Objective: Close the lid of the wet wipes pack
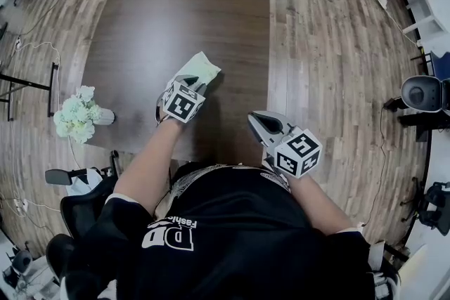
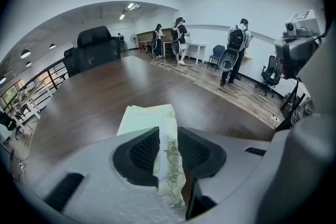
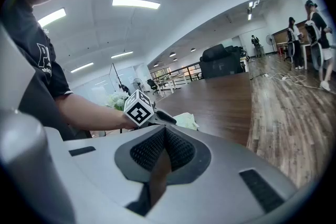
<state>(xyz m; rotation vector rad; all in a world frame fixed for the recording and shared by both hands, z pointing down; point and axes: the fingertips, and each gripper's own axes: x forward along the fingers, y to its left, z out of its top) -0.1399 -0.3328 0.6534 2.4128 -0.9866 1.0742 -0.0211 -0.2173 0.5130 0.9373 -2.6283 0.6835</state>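
The wet wipes pack [image 1: 204, 66], pale green with a leafy print, lies on the dark wooden table [image 1: 183, 3] in front of me. My left gripper [image 1: 191, 83] points steeply down onto its near end. In the left gripper view the pack [image 2: 147, 115] runs away from the left gripper [image 2: 168, 136], and its near part fills the narrow gap between the jaws, which stand slightly open. I cannot tell the lid apart. My right gripper [image 1: 259, 121] hovers at the near table edge, shut and holding nothing. The right gripper [image 3: 165, 134] looks towards the pack [image 3: 187, 121].
A white flower bunch [image 1: 77, 116] stands at the table's left near corner. Office chairs [image 1: 422, 91] stand on the wood floor at the right. People [image 2: 236, 47] stand at desks far across the room.
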